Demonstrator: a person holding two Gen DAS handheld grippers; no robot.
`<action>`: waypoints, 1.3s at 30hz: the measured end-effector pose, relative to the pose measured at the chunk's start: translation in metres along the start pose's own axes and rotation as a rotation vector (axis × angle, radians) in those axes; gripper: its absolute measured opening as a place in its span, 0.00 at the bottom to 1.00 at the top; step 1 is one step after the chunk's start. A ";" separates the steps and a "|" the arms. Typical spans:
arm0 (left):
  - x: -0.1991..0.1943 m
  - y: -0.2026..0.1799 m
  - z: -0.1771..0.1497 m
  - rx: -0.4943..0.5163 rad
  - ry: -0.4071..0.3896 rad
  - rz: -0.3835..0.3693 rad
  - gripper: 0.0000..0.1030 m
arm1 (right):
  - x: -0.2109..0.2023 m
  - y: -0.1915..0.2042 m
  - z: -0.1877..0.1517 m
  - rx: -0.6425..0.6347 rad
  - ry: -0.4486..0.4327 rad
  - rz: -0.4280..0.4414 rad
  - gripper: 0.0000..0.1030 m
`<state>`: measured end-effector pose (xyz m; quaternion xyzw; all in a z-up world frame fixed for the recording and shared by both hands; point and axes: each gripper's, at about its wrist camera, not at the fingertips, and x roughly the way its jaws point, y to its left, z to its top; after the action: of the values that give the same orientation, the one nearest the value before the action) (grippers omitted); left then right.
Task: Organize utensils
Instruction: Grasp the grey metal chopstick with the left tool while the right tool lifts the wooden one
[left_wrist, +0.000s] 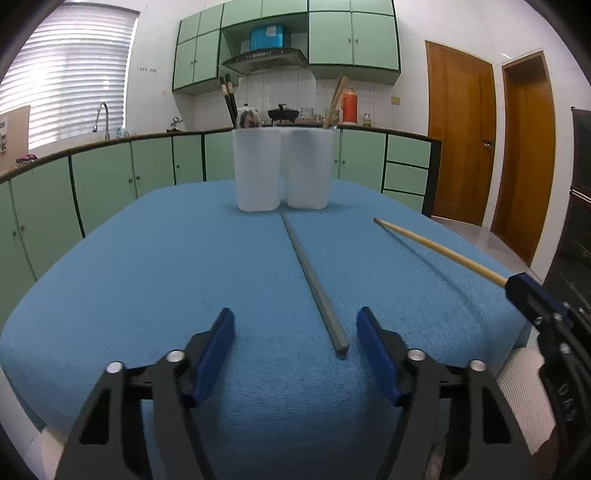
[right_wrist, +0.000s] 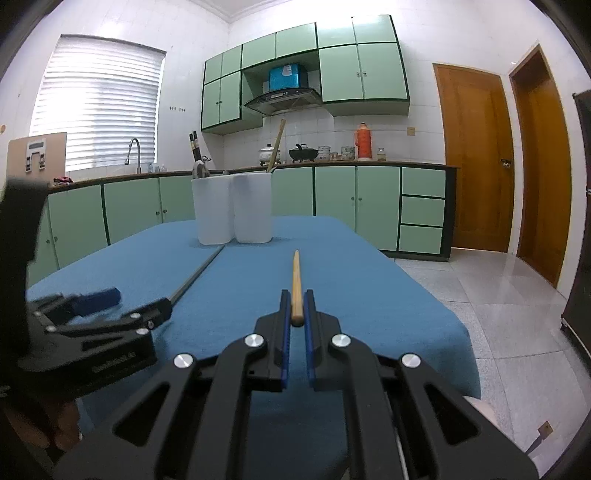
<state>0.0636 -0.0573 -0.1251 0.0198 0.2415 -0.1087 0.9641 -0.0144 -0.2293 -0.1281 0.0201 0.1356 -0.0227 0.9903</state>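
The surface (left_wrist: 155, 258) wears a blue cloth and fills the middle of both views. Its far edge runs just behind two white containers, and its right edge drops to a pale tiled floor (right_wrist: 498, 295) with open room out to the wooden doors (right_wrist: 476, 158). The cloth to the left of the grey chopstick is bare.

The left container (left_wrist: 258, 170) and the right container (left_wrist: 309, 168) stand upright and side by side, touching or nearly so, near the far edge. Dark chopsticks (left_wrist: 229, 98) rise from the left one and a pale wooden utensil (left_wrist: 335, 101) from the right one.

The grey chopstick (left_wrist: 314, 284) lies flat on the cloth, its far tip at the foot of the containers and its near end between the blue pads of the left tongs (left_wrist: 295, 332). Those tongs are partly spread, and the pads stand clear of the stick on both sides.

The right tongs (right_wrist: 297, 314) are clamped on the near end of a wooden chopstick (right_wrist: 296, 284), held above the cloth and pointing toward the containers.
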 end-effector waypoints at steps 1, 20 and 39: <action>0.001 -0.002 0.000 0.001 -0.004 0.008 0.61 | 0.000 -0.001 0.000 0.002 -0.001 0.001 0.06; -0.001 -0.022 -0.007 0.005 -0.027 0.023 0.07 | -0.009 -0.020 0.001 0.055 -0.017 0.006 0.06; -0.070 -0.010 0.064 0.032 -0.212 -0.010 0.06 | -0.013 -0.035 0.080 0.074 -0.092 0.097 0.06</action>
<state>0.0309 -0.0585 -0.0359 0.0224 0.1365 -0.1187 0.9832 -0.0072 -0.2677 -0.0488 0.0624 0.0881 0.0196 0.9940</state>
